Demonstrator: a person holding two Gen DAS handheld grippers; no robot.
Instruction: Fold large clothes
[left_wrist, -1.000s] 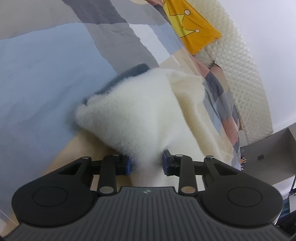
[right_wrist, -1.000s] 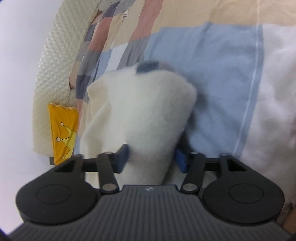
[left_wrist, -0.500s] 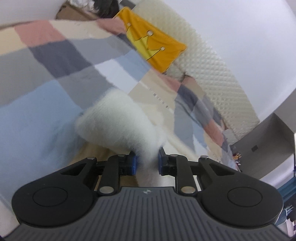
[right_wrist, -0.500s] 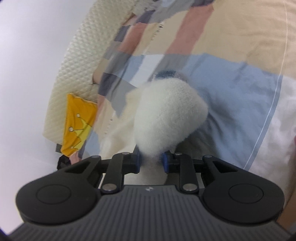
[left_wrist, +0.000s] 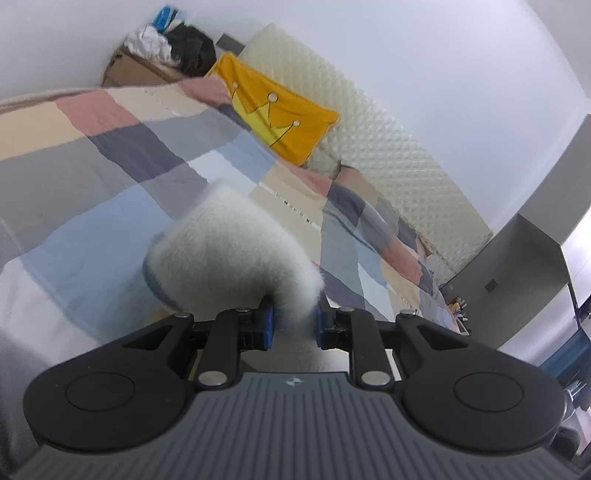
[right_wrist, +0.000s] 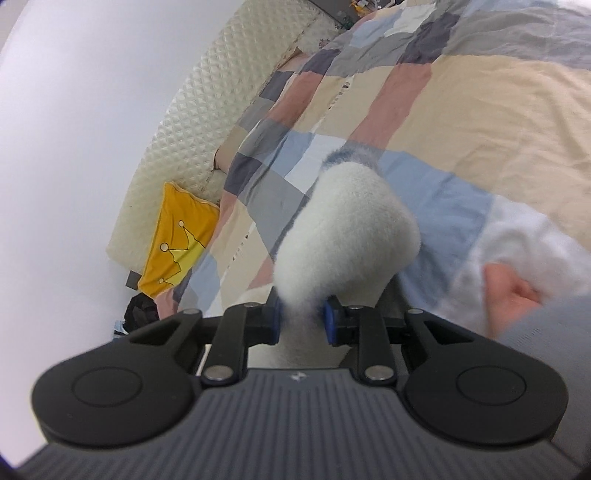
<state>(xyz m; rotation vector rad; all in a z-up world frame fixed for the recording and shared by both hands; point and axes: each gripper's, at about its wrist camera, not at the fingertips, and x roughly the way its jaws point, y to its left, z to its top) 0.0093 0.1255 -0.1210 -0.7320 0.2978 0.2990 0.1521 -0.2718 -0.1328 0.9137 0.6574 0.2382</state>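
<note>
A fluffy white fleece garment (left_wrist: 236, 254) with a blue outer edge is bunched in front of both cameras. My left gripper (left_wrist: 293, 325) is shut on a fold of it and holds it lifted above the patchwork bed cover (left_wrist: 110, 155). My right gripper (right_wrist: 303, 320) is shut on another fold of the same garment (right_wrist: 347, 229), also raised over the bed. The rest of the garment hangs below the fingers and is hidden by the gripper bodies.
A yellow crown cushion (left_wrist: 280, 118) leans on a cream quilted headboard (left_wrist: 399, 158). A cardboard box with clothes (left_wrist: 147, 70) stands beyond the bed. A hand and white cloth (right_wrist: 517, 288) are at the right of the right wrist view.
Both grippers closed tighter on the fleece and rose, tilting up. The garment lifted off the bed, and more of the headboard, cushion and wall came into view.
</note>
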